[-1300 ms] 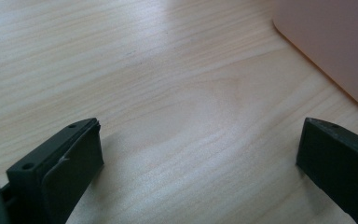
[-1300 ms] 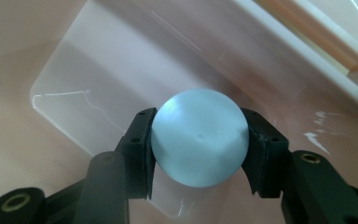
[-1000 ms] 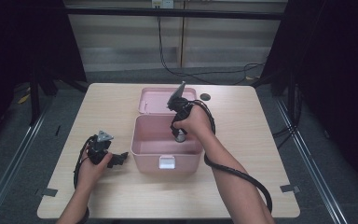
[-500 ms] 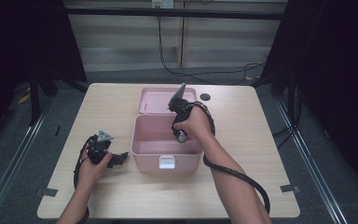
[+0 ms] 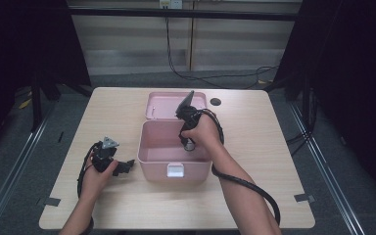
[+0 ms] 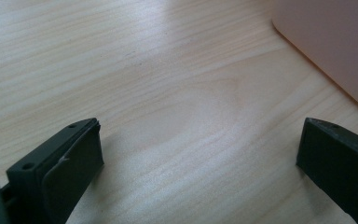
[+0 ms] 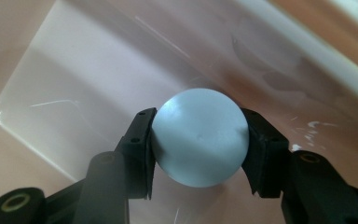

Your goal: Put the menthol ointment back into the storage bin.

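The person's right forearm reaches forward from the lower edge, its hand [image 5: 203, 131] tipping the right tool [image 5: 188, 143] steeply downward, jaws part-closed and pressing on something round between them. The left forearm lies lower left, its hand [image 5: 97, 171] holding the left tool [image 5: 125, 166] low and nearly level, pointing right, jaws spread wide with nothing between them.

I see a light wooden table [image 5: 127, 105] carrying an open pink box [image 5: 174, 169] near its middle. My left gripper [image 5: 122, 168] rests on the tabletop just beside the box.
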`<state>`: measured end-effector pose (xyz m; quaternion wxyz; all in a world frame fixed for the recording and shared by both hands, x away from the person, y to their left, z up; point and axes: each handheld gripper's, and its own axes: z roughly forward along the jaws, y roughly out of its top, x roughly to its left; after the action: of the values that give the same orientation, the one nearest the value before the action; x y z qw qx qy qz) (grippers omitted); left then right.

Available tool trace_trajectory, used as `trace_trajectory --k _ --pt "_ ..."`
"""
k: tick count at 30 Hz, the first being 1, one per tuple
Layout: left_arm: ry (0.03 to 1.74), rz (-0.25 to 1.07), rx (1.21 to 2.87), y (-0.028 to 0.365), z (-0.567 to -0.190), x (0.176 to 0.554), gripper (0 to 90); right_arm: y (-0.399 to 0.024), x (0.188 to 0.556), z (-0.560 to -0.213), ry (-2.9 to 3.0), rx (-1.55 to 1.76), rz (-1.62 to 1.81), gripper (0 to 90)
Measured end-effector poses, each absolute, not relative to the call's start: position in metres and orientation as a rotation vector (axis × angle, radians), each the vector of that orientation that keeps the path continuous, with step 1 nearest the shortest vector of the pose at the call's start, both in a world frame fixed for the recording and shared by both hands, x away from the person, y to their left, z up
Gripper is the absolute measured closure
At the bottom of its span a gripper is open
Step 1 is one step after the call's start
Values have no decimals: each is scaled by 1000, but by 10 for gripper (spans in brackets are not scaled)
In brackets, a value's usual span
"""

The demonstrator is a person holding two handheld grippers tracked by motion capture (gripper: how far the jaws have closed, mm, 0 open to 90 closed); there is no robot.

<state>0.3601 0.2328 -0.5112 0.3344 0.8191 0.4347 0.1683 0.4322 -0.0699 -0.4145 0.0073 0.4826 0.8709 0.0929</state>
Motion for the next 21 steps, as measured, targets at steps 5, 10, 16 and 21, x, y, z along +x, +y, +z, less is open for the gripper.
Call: trace_trajectory --k 5,10,16,21 --pt "1135 439 2138 233 -511 360 0 -70 431 -418 2719 1505 292 505" --pt "1135 439 2138 233 -511 360 0 -69 430 -422 2721 1492 294 505" --pt "1135 439 2138 233 -511 360 0 -70 431 -420 2706 1494 307 504" --pt "1134 441 2136 233 -511 360 0 -68 430 -422 2705 1489 308 504"
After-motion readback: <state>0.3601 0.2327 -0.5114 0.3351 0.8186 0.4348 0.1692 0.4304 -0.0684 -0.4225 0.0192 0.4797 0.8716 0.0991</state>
